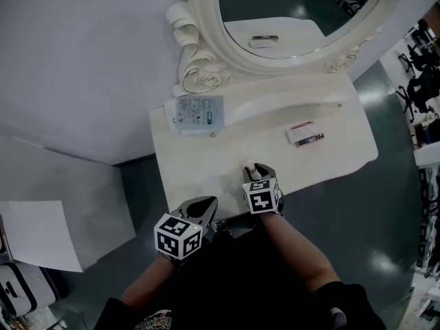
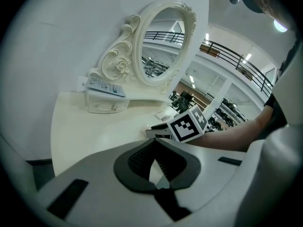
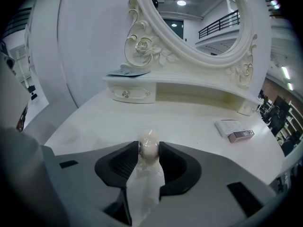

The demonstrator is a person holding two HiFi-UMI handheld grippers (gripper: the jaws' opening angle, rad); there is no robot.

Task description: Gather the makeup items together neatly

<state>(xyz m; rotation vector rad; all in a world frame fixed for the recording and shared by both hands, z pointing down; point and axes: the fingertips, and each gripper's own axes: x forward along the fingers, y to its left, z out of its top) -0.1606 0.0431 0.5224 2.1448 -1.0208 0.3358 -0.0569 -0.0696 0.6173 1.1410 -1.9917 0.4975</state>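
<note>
Space lies open across the white bench (image 1: 199, 160) below the mirror (image 1: 295, 5). Right tongs (image 1: 258, 168) grip a wrapped puff (image 3: 148, 148) near the edge farthest from the mirror; left tongs (image 1: 209, 202), closed and empty, hang by that edge.

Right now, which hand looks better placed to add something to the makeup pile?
Right, probably. The right tool grips a small wrapped item and sits nearer the dark tube and white card; the left tool is shut, empty, by the table edge.
</note>
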